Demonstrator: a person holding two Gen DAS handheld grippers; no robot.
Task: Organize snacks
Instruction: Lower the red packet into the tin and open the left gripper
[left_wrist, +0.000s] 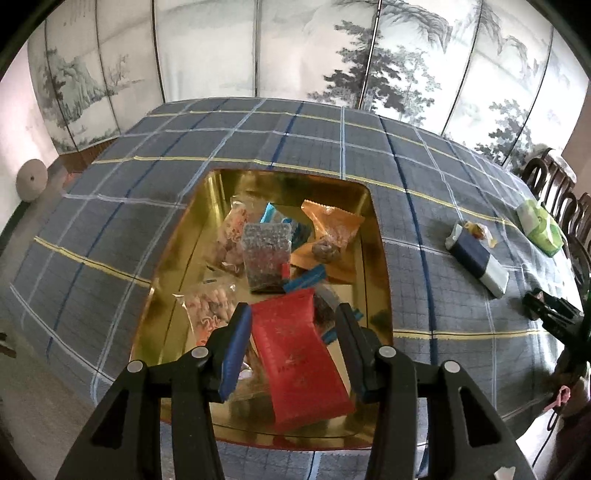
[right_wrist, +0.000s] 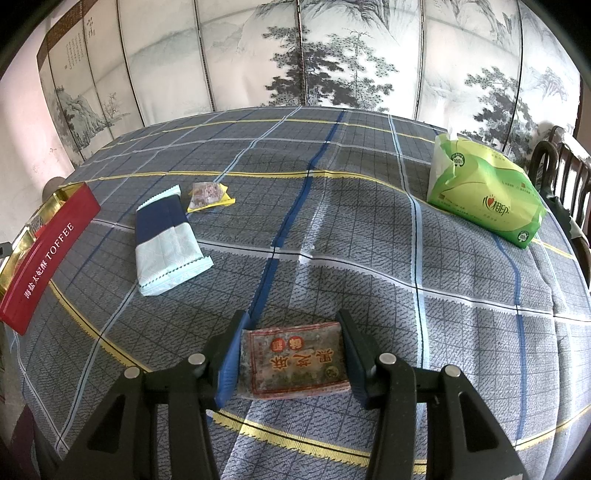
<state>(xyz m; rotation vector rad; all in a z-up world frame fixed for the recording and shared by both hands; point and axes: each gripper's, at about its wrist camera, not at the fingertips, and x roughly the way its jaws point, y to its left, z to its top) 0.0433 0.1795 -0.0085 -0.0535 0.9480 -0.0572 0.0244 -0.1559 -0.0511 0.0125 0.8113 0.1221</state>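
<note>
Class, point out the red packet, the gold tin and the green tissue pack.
red packet (left_wrist: 299, 354), left wrist view, middle of its face
gold tin (left_wrist: 177, 266), left wrist view, bare left wall
green tissue pack (right_wrist: 484, 192), right wrist view, top face

tin (left_wrist: 184, 258) gold | packet (left_wrist: 299, 354) red | tablecloth (right_wrist: 369, 221) grey-blue plaid | tissue pack (right_wrist: 484, 192) green

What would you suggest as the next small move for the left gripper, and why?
Probably open the left gripper and let the red packet drop. It hangs between the fingers directly over the gold tin, where other snacks already lie. Meanwhile the right gripper holds a brown packet over the cloth, awaiting its turn.
</note>
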